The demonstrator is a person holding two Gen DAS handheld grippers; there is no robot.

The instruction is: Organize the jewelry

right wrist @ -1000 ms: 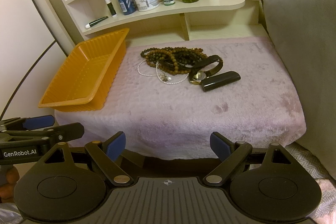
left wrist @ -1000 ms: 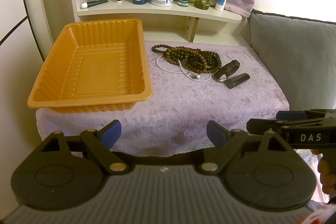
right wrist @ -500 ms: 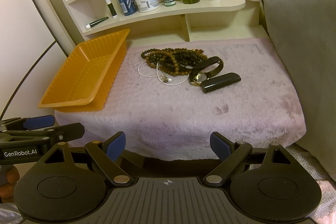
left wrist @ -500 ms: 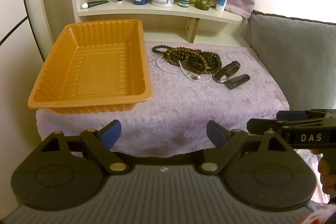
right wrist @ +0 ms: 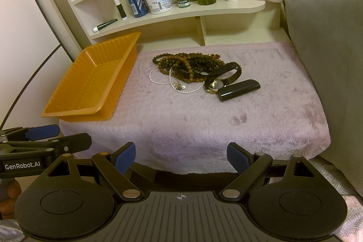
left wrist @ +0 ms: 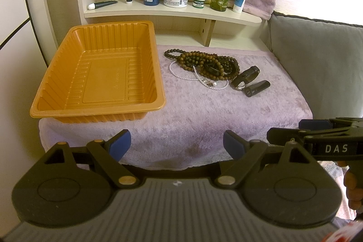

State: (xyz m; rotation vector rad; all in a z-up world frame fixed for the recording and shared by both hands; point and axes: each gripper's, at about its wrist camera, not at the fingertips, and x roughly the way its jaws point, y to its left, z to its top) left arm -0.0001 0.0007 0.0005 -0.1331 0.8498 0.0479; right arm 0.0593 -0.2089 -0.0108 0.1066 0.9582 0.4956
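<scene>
Your left gripper (left wrist: 177, 144) is spread wide with nothing between the blue pads; your right gripper (right wrist: 181, 157) is spread just as wide, also holding nothing. Both hang short of the towel-covered table (right wrist: 204, 119), off its near edge.

Ahead of the left gripper and a bit to its left sits the orange tray (left wrist: 99, 106), nothing in it. The right wrist view sees it only obliquely, so its floor is mostly hidden there.

Jewelry is piled ahead of both tools, right of the tray and apart from it: brown bead strands (right wrist: 188, 65) tangled together — you can't count the separate strands. A pearl necklace (right wrist: 158, 81) loops out from under them, partly covered. A watch (right wrist: 217, 83) touches the beads, its strap half buried. A black case (right wrist: 239, 90) lies just beside the watch; what it is isn't clear.

In the left wrist view the right gripper is cut off at the frame edge, and the hand (left wrist: 351, 187) behind it barely shows.
</scene>
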